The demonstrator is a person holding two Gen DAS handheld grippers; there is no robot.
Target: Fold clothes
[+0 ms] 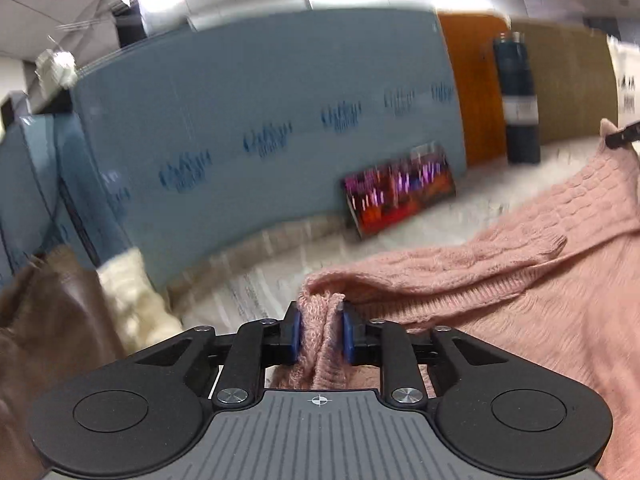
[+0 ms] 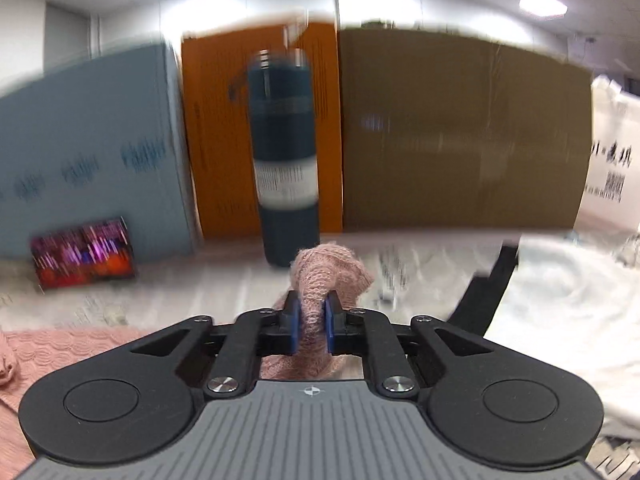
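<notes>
A pink knitted sweater (image 1: 520, 280) stretches across the right half of the left wrist view. My left gripper (image 1: 321, 330) is shut on a bunched edge of it. The sweater rises to the far right, where the tip of my right gripper (image 1: 624, 134) pinches it. In the right wrist view my right gripper (image 2: 311, 322) is shut on a bunched fold of the same sweater (image 2: 320, 276), and more of it lies at the lower left (image 2: 60, 344). Both views are blurred by motion.
A dark tall bottle (image 2: 284, 160) stands ahead by an orange board (image 2: 224, 140) and brown cardboard (image 2: 460, 132). A blue panel (image 1: 260, 140) and a small colourful box (image 1: 400, 188) stand at the back. Brown and cream garments (image 1: 80, 308) lie left; white cloth (image 2: 560, 300) lies right.
</notes>
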